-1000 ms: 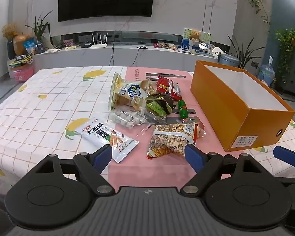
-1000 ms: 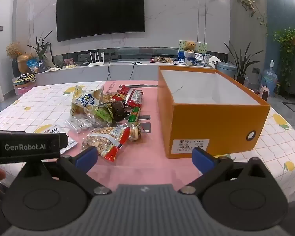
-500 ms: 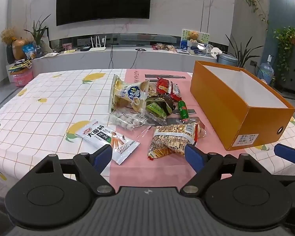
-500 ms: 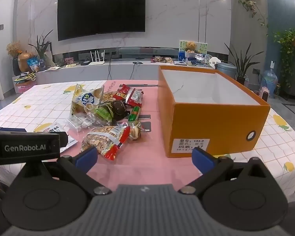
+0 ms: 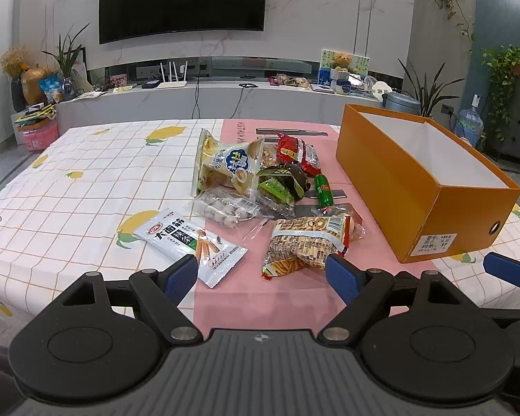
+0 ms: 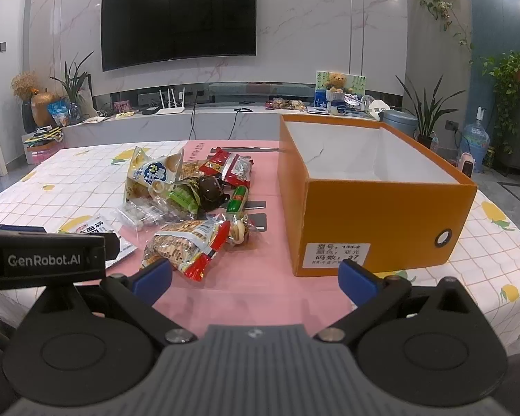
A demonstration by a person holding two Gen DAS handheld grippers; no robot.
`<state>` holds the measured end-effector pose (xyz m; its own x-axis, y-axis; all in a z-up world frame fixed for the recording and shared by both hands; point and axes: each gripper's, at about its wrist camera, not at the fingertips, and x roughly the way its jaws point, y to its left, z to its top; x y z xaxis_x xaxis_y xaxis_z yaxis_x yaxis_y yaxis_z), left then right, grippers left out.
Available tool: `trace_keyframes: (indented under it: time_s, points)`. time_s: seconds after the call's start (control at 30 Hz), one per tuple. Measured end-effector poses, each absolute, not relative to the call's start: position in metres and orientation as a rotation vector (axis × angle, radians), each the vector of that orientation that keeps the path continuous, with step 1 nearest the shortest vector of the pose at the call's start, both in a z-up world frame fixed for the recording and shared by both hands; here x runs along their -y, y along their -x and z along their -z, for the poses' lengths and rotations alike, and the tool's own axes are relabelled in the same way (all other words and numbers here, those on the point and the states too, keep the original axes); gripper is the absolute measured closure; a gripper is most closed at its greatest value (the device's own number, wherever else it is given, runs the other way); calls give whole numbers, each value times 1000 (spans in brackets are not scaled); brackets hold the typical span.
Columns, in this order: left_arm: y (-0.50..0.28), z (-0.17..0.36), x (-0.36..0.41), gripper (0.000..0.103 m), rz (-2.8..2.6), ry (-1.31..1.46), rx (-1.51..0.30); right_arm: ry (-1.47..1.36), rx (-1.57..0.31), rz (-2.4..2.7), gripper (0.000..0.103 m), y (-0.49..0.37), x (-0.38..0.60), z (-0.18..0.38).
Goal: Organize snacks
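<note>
Orange cardboard box (image 6: 374, 218) sits open-topped at the right, crinkly snack packets (image 5: 270, 187) heaped just left of it on the pink mat. Left gripper (image 5: 261, 274) and right gripper (image 6: 254, 275) both hover spread wide at the near edge, holding nothing.

The surface (image 5: 86, 187) wears a white cloth gridded in thin orange lines, dotted with yellow lemons on green leaves; a plain pink strip (image 5: 277, 298) runs down its middle. At 2 o'clock the box (image 5: 398, 187) is orange outside, white inside. In the pile: a white packet (image 5: 190, 239) with dark lettering at 9 o'clock, a tan-and-brown checked bag (image 5: 305, 242) with a red edge, a red wrapper (image 5: 296, 150) at 12, a green stick (image 5: 322, 190). The fingers (image 5: 180, 277) have blue pads on black arms.
</note>
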<state>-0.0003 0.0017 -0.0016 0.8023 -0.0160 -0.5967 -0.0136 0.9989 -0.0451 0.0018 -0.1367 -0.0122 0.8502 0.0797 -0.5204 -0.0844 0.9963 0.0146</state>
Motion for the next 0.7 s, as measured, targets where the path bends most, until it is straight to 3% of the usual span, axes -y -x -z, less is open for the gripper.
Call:
trace_keyframes:
  time_s: [0.7]
  points:
    - [2, 4, -2, 5, 28, 61, -637, 6, -561, -78, 4, -7, 137, 14]
